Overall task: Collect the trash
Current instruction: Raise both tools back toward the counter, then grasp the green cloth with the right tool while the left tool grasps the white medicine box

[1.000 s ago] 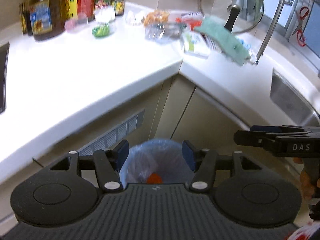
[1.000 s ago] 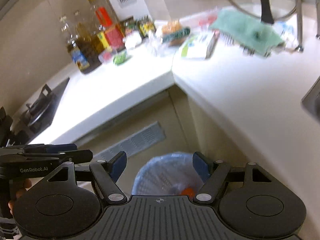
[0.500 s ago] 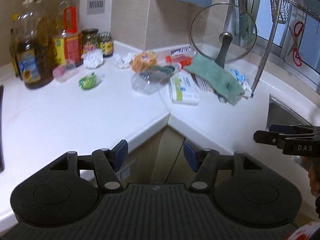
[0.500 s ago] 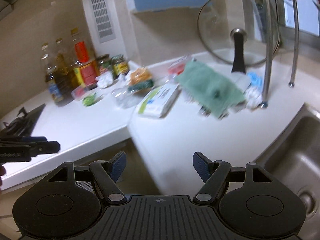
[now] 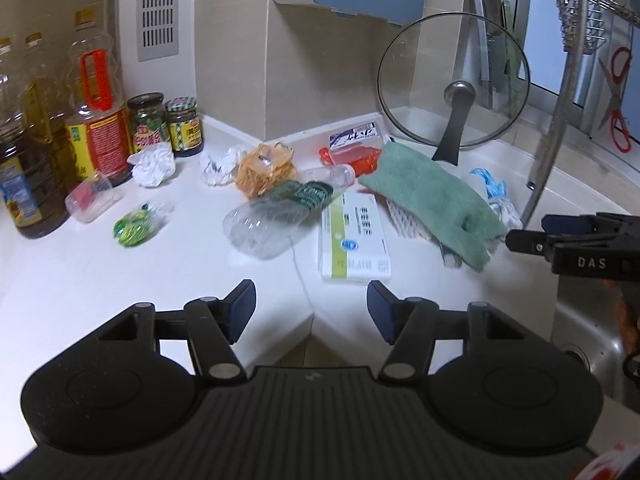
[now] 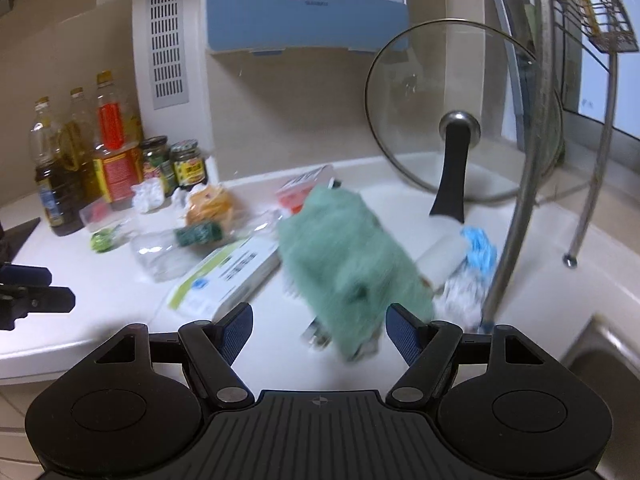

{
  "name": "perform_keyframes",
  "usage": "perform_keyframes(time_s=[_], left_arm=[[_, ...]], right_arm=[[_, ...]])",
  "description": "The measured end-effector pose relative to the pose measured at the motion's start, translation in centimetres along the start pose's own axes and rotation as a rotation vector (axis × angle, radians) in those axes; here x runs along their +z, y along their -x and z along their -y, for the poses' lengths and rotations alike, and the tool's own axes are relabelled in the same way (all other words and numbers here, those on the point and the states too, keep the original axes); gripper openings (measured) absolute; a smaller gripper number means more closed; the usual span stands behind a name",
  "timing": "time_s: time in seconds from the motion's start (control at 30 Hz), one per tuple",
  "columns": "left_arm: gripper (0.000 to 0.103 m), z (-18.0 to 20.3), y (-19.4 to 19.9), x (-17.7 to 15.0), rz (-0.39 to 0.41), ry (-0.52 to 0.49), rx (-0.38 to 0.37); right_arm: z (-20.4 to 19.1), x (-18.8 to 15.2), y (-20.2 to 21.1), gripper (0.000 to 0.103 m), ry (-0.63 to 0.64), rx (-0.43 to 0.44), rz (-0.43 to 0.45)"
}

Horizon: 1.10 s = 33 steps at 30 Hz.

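Both tools tilt down over the counter [image 5: 60, 280] – left tool [image 5: 311, 304] half open, right tool [image 6: 320, 330] wide, each empty; box [image 5: 354, 236] mid-frame, cloth [image 6: 344, 264] just beyond.

A home kitchen: oil bottles [image 5: 94, 108], jars [image 5: 183, 126] and a pot lid [image 5: 452, 88] line a white corner bench [image 5: 60, 280] beside a sink [image 6: 600, 356].

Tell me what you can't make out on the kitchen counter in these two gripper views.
- Under the green cloth: a striped white item pokes out in the left view; the cloth hides the rest.
- Right view: cloth and white box are motion-blurred, print unreadable.
- Sink: cut off by the left view's edge and the right gripper.
- Jar labels: too small.
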<state>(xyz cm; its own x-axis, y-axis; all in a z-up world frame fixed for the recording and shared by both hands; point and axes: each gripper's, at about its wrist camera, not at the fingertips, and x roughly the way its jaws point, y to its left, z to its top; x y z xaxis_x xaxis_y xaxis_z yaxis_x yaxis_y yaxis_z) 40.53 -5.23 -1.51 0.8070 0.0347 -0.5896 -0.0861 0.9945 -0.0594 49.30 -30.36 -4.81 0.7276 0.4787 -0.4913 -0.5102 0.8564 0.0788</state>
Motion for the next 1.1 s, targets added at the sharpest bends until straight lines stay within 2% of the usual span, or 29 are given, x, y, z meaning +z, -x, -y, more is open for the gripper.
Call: perform_keyframes(time_s=[0.33, 0.6, 0.63, 0.7, 0.73, 0.8, 0.87, 0.9, 0.97, 1.1], left_arm=[[0.058, 2.6, -6.4, 2.6, -0.033, -0.011, 0.009], [0.058, 4.0, -9.8, 3.4, -0.068, -0.022, -0.001], [0.058, 4.0, -10.1, 3.4, -0.071, -0.02, -0.003], [0.058, 4.1, -10.6, 3.5, -0.075, -0.019, -0.003], [0.058, 4.1, -10.9, 3.6, -0.079, -0.018, -0.004], [0.058, 4.2, -11.3, 3.6, -0.085, -0.018, -0.005], [0.059, 4.2, -11.6, 3.6, -0.089, -0.019, -0.007], [0.059, 4.3, -11.7, 3.6, -0.092, -0.022, -0.008], [0.066, 4.5, -12.0, 3.6, -0.096, -0.027, -0.007], [0.073, 4.7, -12.5, 3.5, -0.105, -0.035, -0.006]], right_arm=[[4.3, 2.0, -7.6, 0.073, 0.052, -0.001, -0.008], [6.4, 2.4, -11.3, 0.071, 0.037, 0.011, -0.03], [6.6, 2.3, -11.6, 0.067, 0.034, 0.018, -0.034], [6.9, 2.2, -12.0, 0.052, 0.031, 0.039, -0.045], [7.0, 2.2, -12.1, 0.049, 0.031, 0.044, -0.041], [7.0, 2.1, -11.9, 0.031, 0.029, 0.057, -0.025], [6.9, 2.1, -11.6, 0.023, 0.03, 0.062, -0.014], [6.9, 2.1, -11.5, 0.015, 0.028, 0.064, -0.003], [6.7, 2.2, -10.9, 0.011, 0.027, 0.064, 0.023], [6.6, 2.9, -9.3, 0.009, 0.001, 0.068, 0.111]])
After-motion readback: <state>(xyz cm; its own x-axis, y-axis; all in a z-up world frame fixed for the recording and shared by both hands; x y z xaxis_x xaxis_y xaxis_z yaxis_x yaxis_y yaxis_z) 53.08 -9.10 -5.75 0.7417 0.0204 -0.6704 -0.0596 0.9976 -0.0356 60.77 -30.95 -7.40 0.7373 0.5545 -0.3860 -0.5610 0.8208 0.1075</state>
